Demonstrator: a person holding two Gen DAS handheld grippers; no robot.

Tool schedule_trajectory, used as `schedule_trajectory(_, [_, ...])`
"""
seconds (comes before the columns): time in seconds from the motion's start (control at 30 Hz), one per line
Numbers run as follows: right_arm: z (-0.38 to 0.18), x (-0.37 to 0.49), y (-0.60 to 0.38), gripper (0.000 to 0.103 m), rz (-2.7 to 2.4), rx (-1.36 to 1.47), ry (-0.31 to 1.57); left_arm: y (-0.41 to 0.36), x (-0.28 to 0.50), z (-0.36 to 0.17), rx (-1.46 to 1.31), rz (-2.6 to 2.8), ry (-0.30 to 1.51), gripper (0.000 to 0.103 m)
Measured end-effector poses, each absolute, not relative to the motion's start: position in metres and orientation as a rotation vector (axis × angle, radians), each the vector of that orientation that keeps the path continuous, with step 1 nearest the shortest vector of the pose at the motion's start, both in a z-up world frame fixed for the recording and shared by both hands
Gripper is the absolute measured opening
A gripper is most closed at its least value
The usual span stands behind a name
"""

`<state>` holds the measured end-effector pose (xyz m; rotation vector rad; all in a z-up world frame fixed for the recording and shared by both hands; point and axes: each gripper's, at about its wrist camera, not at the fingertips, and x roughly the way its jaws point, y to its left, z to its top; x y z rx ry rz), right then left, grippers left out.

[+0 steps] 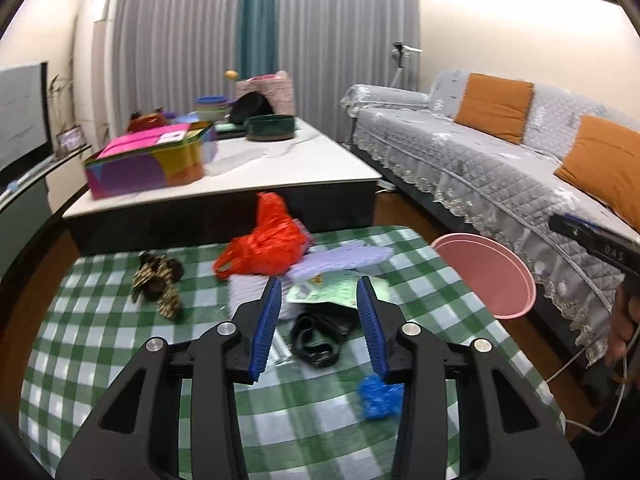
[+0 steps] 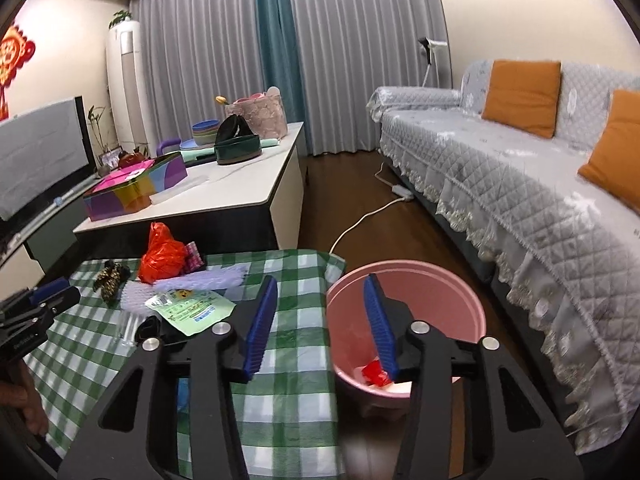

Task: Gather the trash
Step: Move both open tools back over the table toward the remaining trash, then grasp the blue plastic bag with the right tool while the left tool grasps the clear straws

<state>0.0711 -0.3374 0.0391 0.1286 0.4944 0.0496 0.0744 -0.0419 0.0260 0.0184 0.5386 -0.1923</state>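
Blue fingers [image 2: 376,320] spread above pink bin [image 2: 472,304]

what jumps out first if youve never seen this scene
The bright red plastic bag stands out first, crumpled at the far edge of the green checked tablecloth among other litter. Next is the pink bucket on the floor beside the table's right side, with something red already at its bottom. Both hand-held grippers, left and right, are open and empty.

Two wrist views, shared checkered table [image 1: 120,360].
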Motion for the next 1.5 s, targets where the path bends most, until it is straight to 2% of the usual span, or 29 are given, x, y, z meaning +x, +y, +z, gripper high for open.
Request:
schedule_trajectory(0.37, [0.005,0.081,-0.266,0.046,0.248,0.085,0.576,0.003,0.075,0.018,-0.046,-0.092,0.553,0.038])
schedule_trajectory(0.43, [0.000,0.083,-0.251,0.049,0.286,0.080,0.594,0.011,0.076,0.014,-0.049,-0.066,0.562,0.038])
schedule_trajectory(0.53, [-0.011,0.090,-0.234,0.060,0.338,0.096,0.648,0.024,0.078,0.005,-0.079,-0.037,0.582,0.038])
schedule_trajectory(0.73, [-0.036,0.099,-0.211,0.061,0.378,0.077,0.747,0.032,0.088,-0.011,-0.095,-0.018,0.608,0.038])
schedule_trajectory(0.83, [-0.048,0.104,-0.204,0.045,0.394,0.061,0.790,0.030,0.096,-0.021,-0.098,-0.021,0.629,0.038])
schedule_trajectory(0.9, [-0.054,0.108,-0.202,0.017,0.417,0.068,0.815,0.027,0.102,-0.026,-0.103,-0.026,0.641,0.038])
schedule_trajectory(0.97, [-0.056,0.110,-0.201,0.004,0.437,0.076,0.830,0.023,0.110,-0.031,-0.101,-0.035,0.654,0.038])
schedule_trajectory(1.07, [-0.044,0.111,-0.206,0.002,0.421,0.069,0.787,0.016,0.122,-0.040,-0.090,-0.038,0.682,0.041])
schedule_trajectory(1.13, [-0.035,0.113,-0.214,0.001,0.407,0.078,0.754,0.012,0.131,-0.047,-0.092,-0.024,0.714,0.057])
schedule_trajectory(1.23, [-0.027,0.115,-0.226,0.001,0.373,0.082,0.713,0.007,0.144,-0.057,-0.105,-0.013,0.757,0.067])
schedule_trajectory(1.5, [-0.022,0.126,-0.245,0.001,0.335,0.111,0.690,0.000,0.166,-0.084,-0.102,0.030,0.895,0.068])
